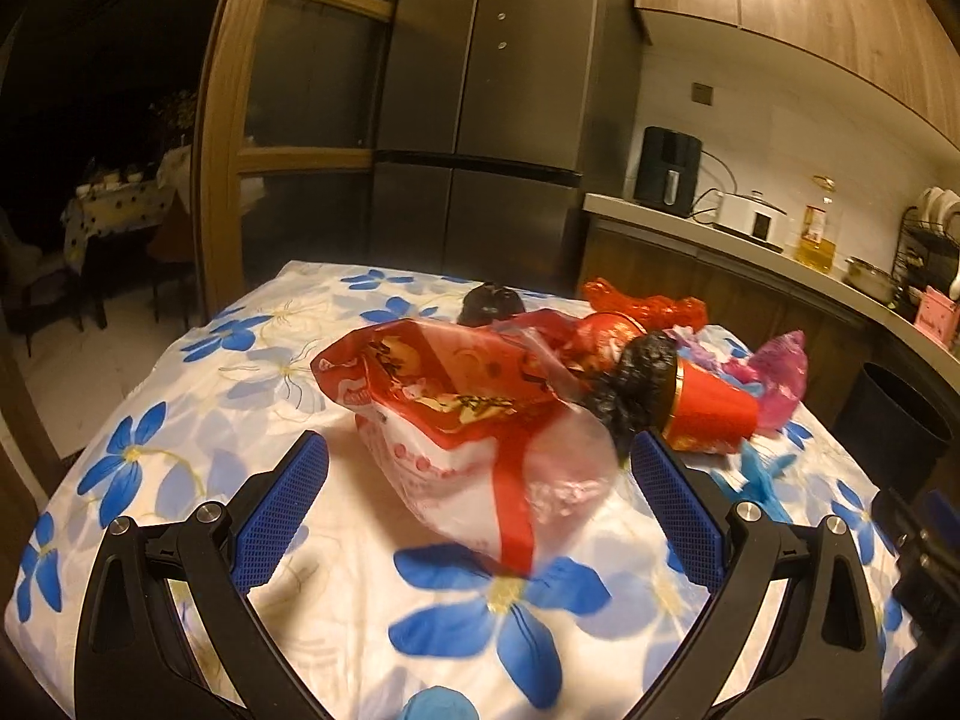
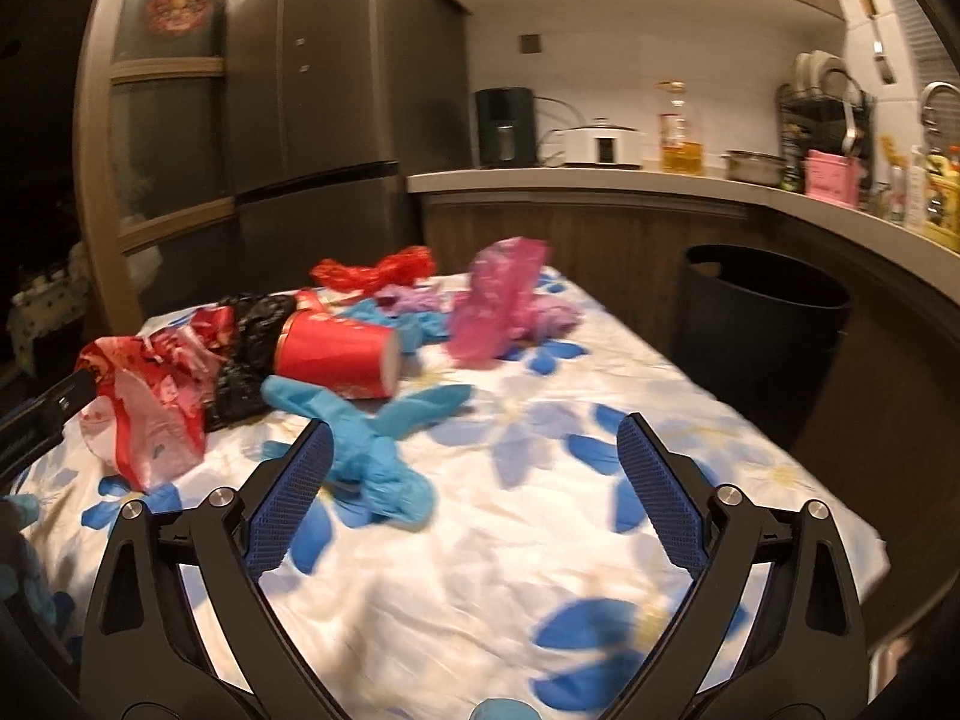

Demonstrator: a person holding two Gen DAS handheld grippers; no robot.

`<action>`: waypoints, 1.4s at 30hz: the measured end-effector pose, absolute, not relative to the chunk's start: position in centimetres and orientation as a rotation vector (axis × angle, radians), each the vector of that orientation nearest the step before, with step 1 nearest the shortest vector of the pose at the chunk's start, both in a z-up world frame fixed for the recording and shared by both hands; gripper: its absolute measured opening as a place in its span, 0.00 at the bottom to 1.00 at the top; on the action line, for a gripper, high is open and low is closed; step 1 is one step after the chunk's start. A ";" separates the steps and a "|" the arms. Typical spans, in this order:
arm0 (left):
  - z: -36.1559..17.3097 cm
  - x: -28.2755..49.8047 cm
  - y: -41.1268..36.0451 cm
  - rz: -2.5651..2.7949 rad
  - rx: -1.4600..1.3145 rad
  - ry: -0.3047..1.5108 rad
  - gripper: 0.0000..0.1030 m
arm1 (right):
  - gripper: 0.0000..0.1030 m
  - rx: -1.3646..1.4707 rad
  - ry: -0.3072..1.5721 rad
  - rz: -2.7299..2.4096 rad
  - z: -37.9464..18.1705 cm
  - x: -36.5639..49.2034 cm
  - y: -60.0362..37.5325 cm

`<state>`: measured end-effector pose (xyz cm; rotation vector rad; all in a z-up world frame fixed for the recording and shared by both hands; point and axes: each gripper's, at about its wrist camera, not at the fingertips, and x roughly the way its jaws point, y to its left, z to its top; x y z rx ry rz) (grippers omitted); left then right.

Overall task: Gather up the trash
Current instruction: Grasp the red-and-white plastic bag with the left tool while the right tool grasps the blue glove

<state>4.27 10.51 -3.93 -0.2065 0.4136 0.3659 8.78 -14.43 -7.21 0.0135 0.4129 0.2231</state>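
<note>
L gripper (image 1: 480, 468): black two-finger frame w/ blue textured pads (image 1: 282, 516), jaws spread wide, nothing pressed btwn pads; angled slightly downward. Also seen at left edge of right wrist view, partly cut off.

R gripper (image 2: 474, 462): same build, black arms w/ silver pivot bolts, blue ribbed pads (image 2: 660, 498), jaws wide apart, pads gripping nothing; tilted slightly down. Part of it shows at right edge of left wrist view.
</note>
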 end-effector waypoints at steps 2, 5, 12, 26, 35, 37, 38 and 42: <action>-4.1 5.0 10.9 0.372 -0.208 0.421 0.94 | 0.83 0.011 0.420 0.261 -7.6 9.6 -13.5; -4.6 6.2 11.0 0.385 -0.198 0.443 0.92 | 0.78 -0.003 0.433 0.293 -8.2 10.7 -12.3; -6.3 8.1 11.6 0.353 -0.231 0.542 0.69 | 0.65 -0.033 0.481 0.353 -9.4 12.9 -10.3; -8.3 9.2 11.9 0.280 -0.270 0.650 0.10 | 0.21 -0.067 0.572 0.433 -11.3 14.6 -8.2; -7.0 7.6 10.4 0.279 -0.229 0.598 0.06 | 0.07 -0.069 0.561 0.463 -10.9 13.8 -8.6; -6.6 6.9 10.0 0.283 -0.223 0.583 0.05 | 0.06 -0.066 0.545 0.460 -10.4 13.3 -9.0; -6.3 6.4 9.7 0.283 -0.222 0.571 0.05 | 0.06 -0.063 0.538 0.459 -10.2 13.0 -9.3; -4.8 5.4 9.0 0.276 -0.223 0.530 0.05 | 0.05 -0.038 0.503 0.452 -8.8 12.1 -10.8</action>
